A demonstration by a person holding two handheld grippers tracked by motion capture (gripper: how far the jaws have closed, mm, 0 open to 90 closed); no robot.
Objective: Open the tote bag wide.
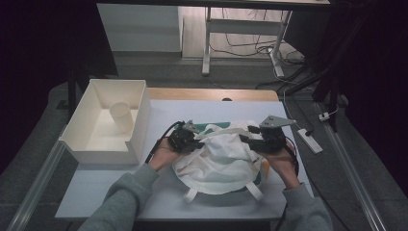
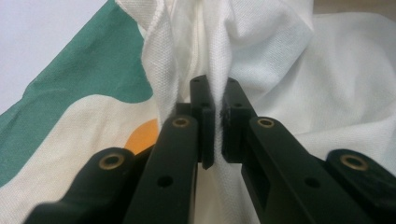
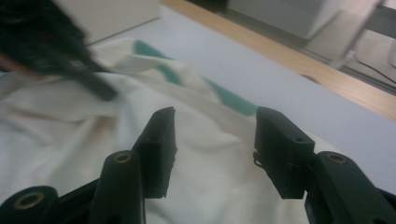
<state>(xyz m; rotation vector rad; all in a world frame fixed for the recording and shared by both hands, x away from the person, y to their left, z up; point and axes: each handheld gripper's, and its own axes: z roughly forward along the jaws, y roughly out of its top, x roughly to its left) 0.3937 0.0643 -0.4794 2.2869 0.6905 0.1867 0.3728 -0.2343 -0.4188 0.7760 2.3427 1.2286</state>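
We see the left gripper (image 2: 217,121) pinched tight on a bunched fold of the white cloth bag (image 2: 289,74), the fabric squeezed between its two black jaws and rising in pleats just beyond the tips. To the left of those jaws the bag lies flatter, showing a green band (image 2: 88,74) and an orange patch (image 2: 142,135) close to the jaw's base.

The right gripper (image 3: 215,140) has its jaws spread well apart with nothing pressed between them; the cloth lies under and past the gap, and we cannot tell whether the tips brush it. Farther ahead of this gripper, to its upper left, the left gripper shows as a dark blur on the bag.

From the high view, we find the left gripper (image 1: 185,137) at the bag's left edge and the right gripper (image 1: 264,137) at its right edge, the crumpled bag (image 1: 221,163) lying between them and reaching toward the person, with its straps (image 1: 255,191) trailing out at the near side. It rests on a white table top (image 1: 96,192). Well to the left of the left gripper stands an open white box (image 1: 139,120) with a pale cup (image 1: 120,115) upright inside it.
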